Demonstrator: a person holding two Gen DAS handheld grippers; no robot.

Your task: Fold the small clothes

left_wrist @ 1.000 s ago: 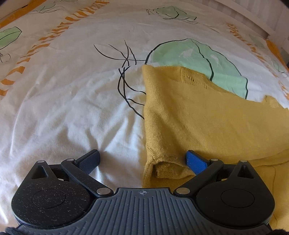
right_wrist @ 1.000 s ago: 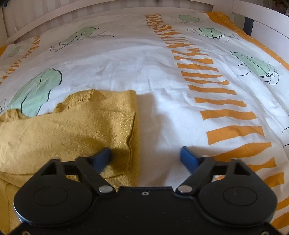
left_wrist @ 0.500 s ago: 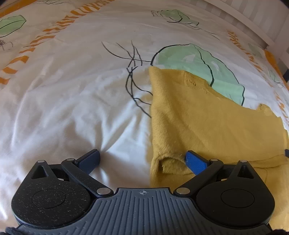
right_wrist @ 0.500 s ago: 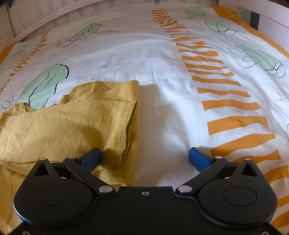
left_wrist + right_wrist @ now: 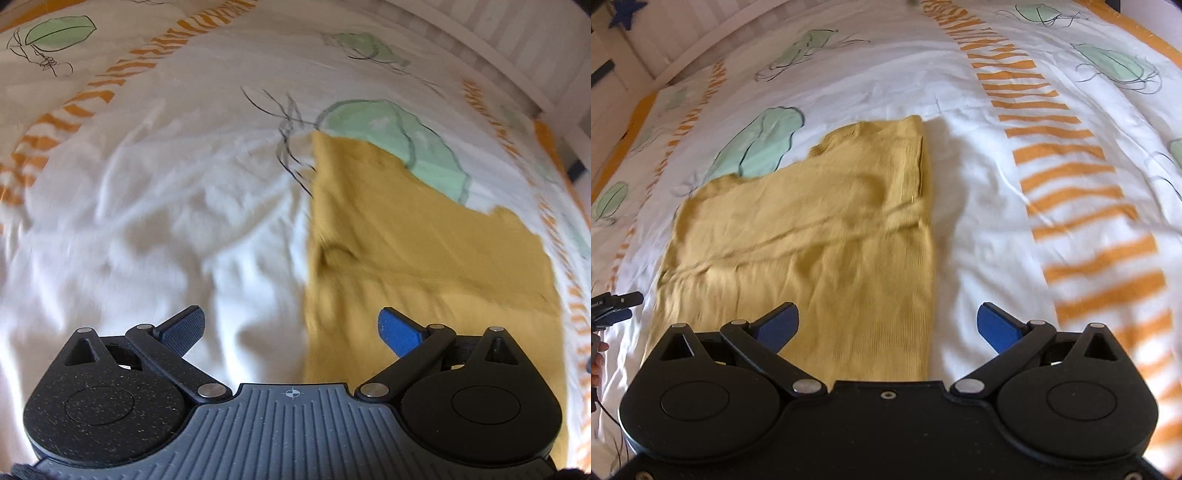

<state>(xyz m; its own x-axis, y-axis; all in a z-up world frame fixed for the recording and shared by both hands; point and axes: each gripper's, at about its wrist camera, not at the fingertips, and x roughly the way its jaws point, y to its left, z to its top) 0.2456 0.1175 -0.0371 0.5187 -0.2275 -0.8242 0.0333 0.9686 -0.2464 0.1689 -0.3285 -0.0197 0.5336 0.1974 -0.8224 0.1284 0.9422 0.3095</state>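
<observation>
Bed: white duvet (image 5: 979, 206), green and orange print.
Top: yellow top (image 5: 820, 229) flat on duvet, one fold laid over it (edges roughly square).
Left claw (image 5: 291, 328): spread, empty, above top's left edge.
Right claw (image 5: 888, 325): spread, empty, above right edge.
Risk: soft duvet; a deep pinch could grab bedding too and drag the fold askew.
</observation>
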